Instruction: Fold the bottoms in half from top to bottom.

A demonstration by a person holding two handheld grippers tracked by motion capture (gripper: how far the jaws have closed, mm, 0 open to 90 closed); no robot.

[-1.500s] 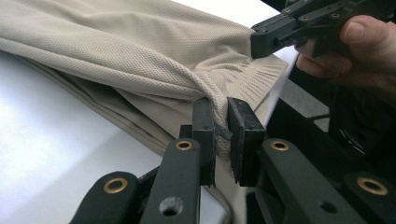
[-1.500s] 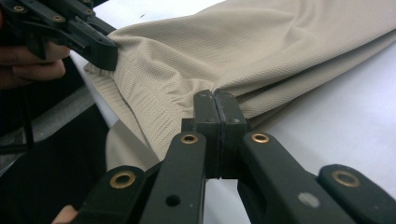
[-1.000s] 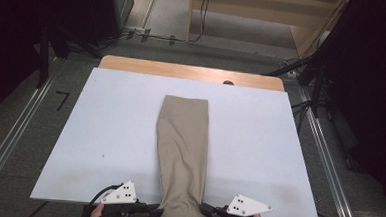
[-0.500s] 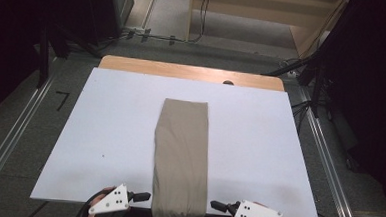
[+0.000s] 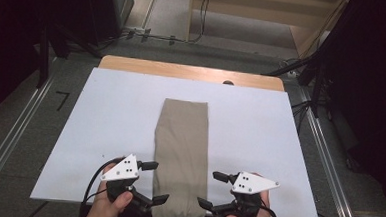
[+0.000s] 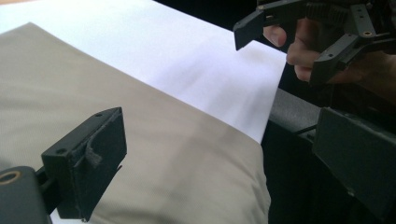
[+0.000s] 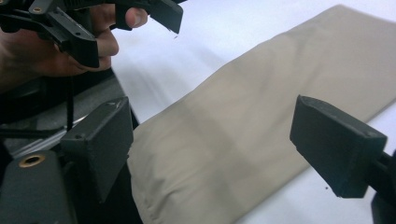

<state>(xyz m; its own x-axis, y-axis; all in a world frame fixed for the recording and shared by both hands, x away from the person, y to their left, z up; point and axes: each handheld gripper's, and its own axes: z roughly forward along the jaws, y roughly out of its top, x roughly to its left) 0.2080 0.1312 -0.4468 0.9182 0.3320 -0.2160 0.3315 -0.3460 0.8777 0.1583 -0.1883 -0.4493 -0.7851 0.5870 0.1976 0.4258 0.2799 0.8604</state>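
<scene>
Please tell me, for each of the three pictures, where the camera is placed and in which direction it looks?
High view: fixed above the person's side, facing forward and down on the white table; it sees the folded beige cloth, both hands, the left tongs and right tongs.
Left gripper view: rides on the left tongs, looking across the cloth toward the right hand.
Right gripper view: rides on the right tongs, looking across the cloth toward the left hand.
Both gripper views share the cloth's near end, which overhangs the table edge.
</scene>
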